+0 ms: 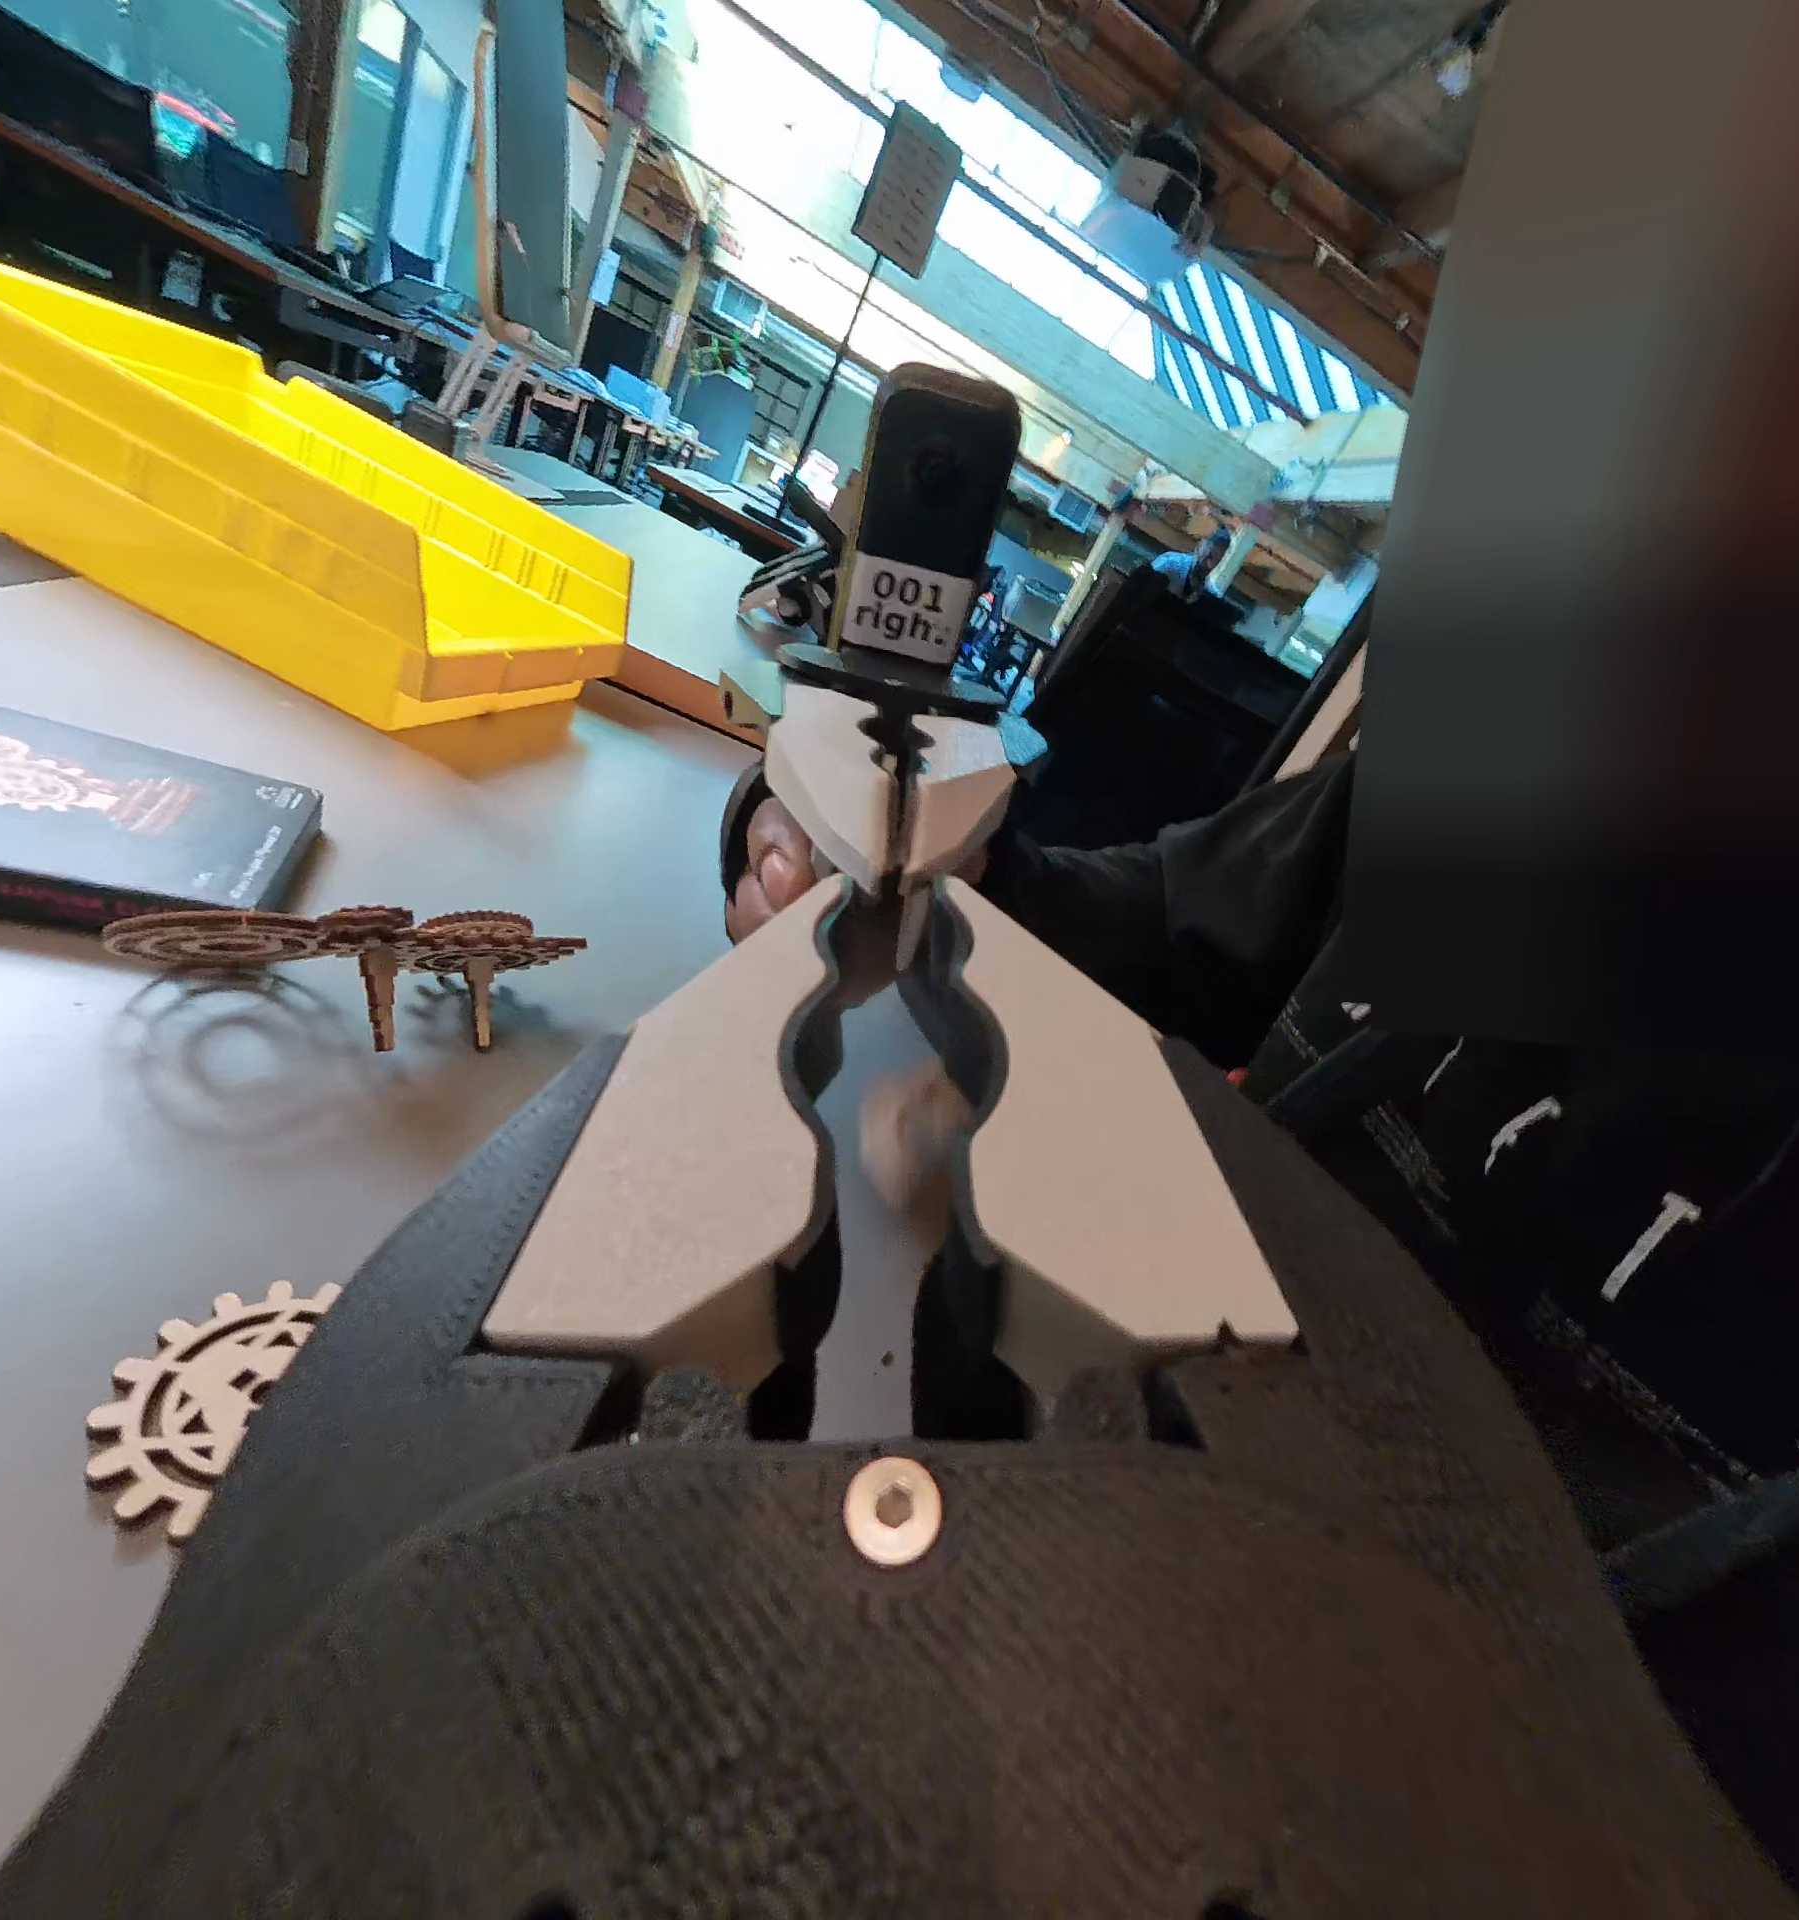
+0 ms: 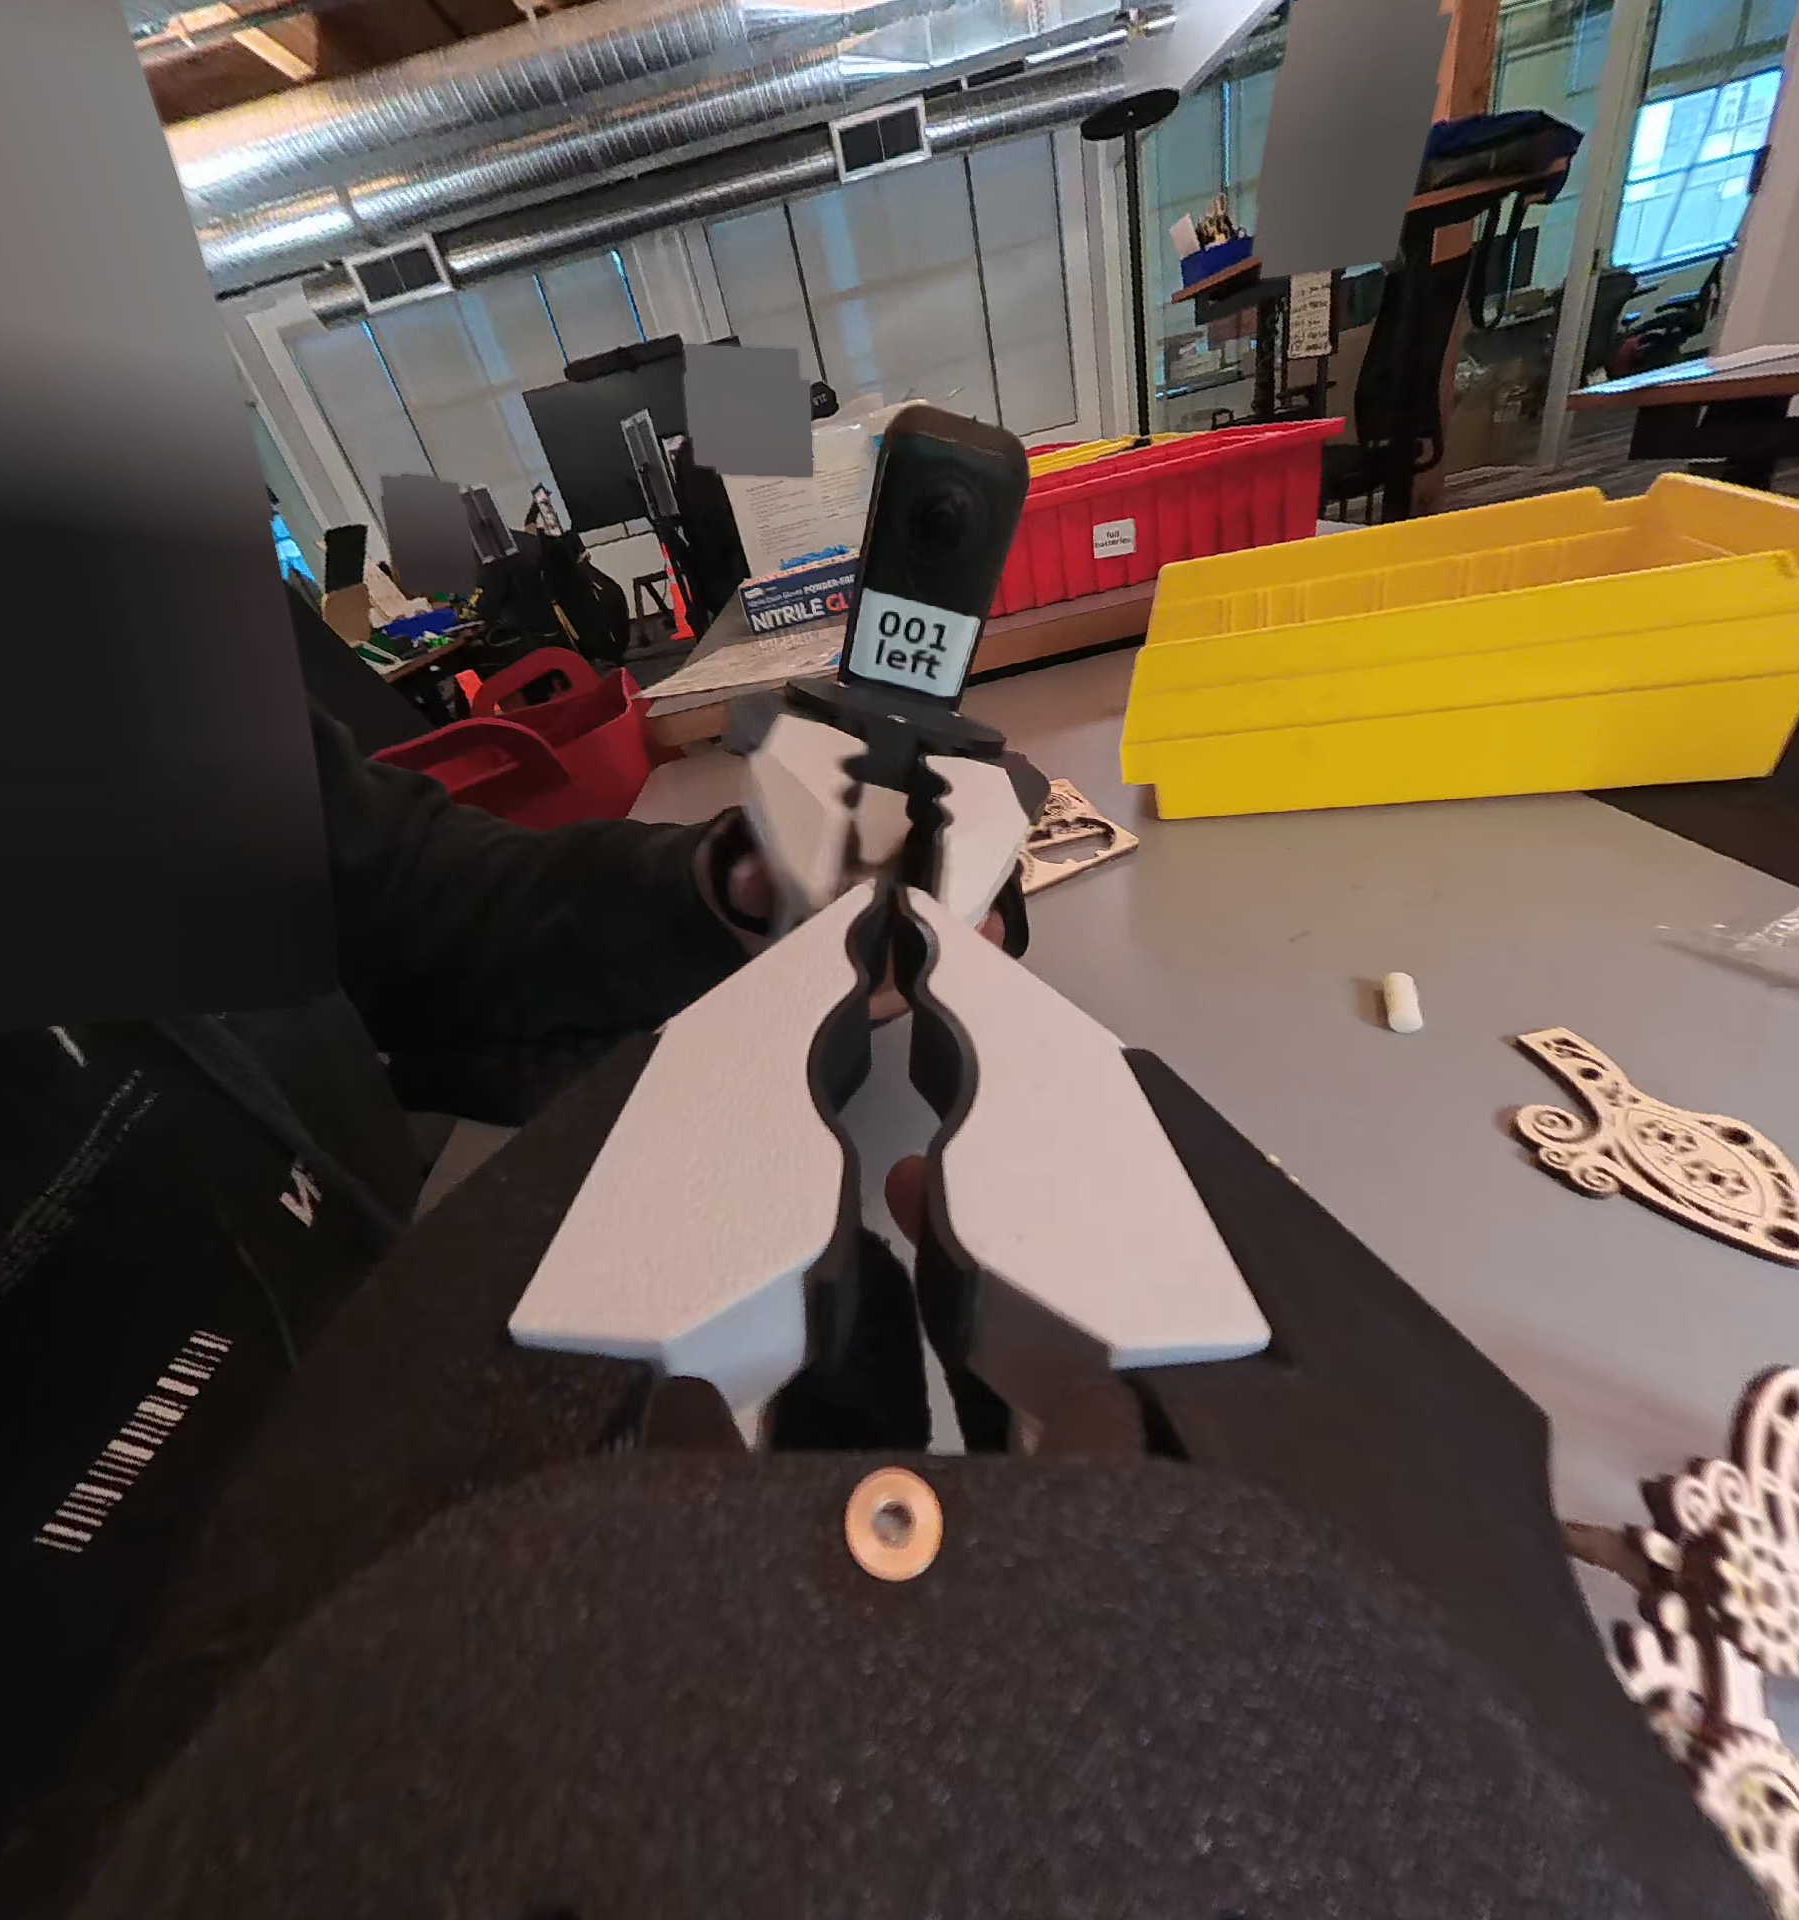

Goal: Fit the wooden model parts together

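Observation:
My two grippers meet tip to tip above the grey table [image 1: 521, 831]. My left gripper [image 1: 879, 902] has its fingertips a little apart. In the right wrist view it [image 2: 879, 862] is blurred by motion. My right gripper [image 2: 890, 902] is shut, its pads together. In the left wrist view its closed tip [image 1: 895, 868] pokes into the gap between the left fingertips. A narrow pale sliver shows there; I cannot tell what it is. A built wooden gear assembly [image 1: 344, 945] stands on pegs to the left. A loose pale gear [image 1: 199, 1403] lies nearer.
Stacked yellow bins [image 1: 251, 499] [image 2: 1497, 665] stand at the table's far side. A dark box [image 1: 95, 821] lies near the assembly. An ornate wooden piece [image 2: 1664, 1153], a small white cylinder [image 2: 1399, 1003], a wooden sheet [image 2: 1077, 842] and gear parts [image 2: 1768, 1558] lie to the right. A person's dark sleeve [image 2: 521, 914] is close. Left and right tips are no more than a few centimetres apart. Left tips and right tips are each some 15 centimeters from the loose pale gear [image 1: 199, 1403].

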`<state>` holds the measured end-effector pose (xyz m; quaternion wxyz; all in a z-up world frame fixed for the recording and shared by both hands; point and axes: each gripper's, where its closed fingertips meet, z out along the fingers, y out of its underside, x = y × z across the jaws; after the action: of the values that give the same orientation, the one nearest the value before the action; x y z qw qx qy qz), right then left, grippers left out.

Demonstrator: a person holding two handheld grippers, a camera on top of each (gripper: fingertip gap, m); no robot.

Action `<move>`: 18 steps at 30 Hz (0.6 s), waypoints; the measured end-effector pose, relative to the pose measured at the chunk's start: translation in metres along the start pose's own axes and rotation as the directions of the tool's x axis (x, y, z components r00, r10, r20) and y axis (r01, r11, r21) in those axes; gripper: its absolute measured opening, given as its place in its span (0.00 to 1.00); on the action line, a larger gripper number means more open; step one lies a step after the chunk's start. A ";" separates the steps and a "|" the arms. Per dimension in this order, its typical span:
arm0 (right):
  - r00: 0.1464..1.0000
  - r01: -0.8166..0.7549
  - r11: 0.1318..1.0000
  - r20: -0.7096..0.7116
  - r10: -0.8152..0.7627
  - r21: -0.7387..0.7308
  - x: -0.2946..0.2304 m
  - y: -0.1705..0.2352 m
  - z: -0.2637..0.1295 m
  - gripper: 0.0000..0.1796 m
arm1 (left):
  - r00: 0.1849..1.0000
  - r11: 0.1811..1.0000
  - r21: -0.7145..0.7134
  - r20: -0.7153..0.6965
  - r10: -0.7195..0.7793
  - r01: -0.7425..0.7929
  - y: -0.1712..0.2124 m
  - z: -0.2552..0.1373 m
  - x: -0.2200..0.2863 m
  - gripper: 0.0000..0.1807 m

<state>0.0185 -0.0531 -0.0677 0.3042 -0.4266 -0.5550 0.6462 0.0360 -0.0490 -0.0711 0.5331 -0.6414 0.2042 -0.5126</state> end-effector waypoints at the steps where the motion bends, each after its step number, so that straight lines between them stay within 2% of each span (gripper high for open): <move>1: 1.000 -0.009 1.000 0.012 0.009 0.012 -0.002 -0.002 -0.001 0.00 | 1.000 1.000 -0.009 -0.008 0.024 -0.024 0.001 -0.001 0.002 0.00; 3: 0.998 -0.041 0.998 0.058 0.038 0.056 -0.008 -0.009 -0.003 0.00 | 0.999 0.999 -0.007 -0.006 0.042 -0.042 -0.001 -0.005 0.003 0.00; 8: 0.999 -0.048 0.998 0.007 0.048 0.046 0.006 -0.003 -0.007 0.00 | 1.000 1.000 0.031 0.007 -0.002 0.001 -0.008 -0.019 -0.003 0.00; 11: 1.000 -0.010 0.999 -0.006 0.010 -0.049 0.006 0.014 0.000 0.00 | 0.999 0.996 0.094 0.038 -0.011 0.007 -0.021 -0.031 -0.012 0.00; 14: 0.999 0.027 0.993 0.049 -0.022 -0.111 -0.011 0.029 0.013 0.00 | 0.998 0.988 0.151 0.064 0.005 -0.015 -0.033 -0.039 -0.016 0.02; 18: 0.996 0.028 0.990 0.089 -0.016 -0.139 -0.019 0.041 0.023 0.00 | 0.991 0.983 0.176 0.131 0.030 -0.053 -0.051 -0.052 -0.019 0.10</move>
<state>0.0095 -0.0884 -0.1033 0.2562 -0.4120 -0.6165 0.6201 -0.0317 -0.0408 -0.0390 0.6112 -0.6181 0.1361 -0.4753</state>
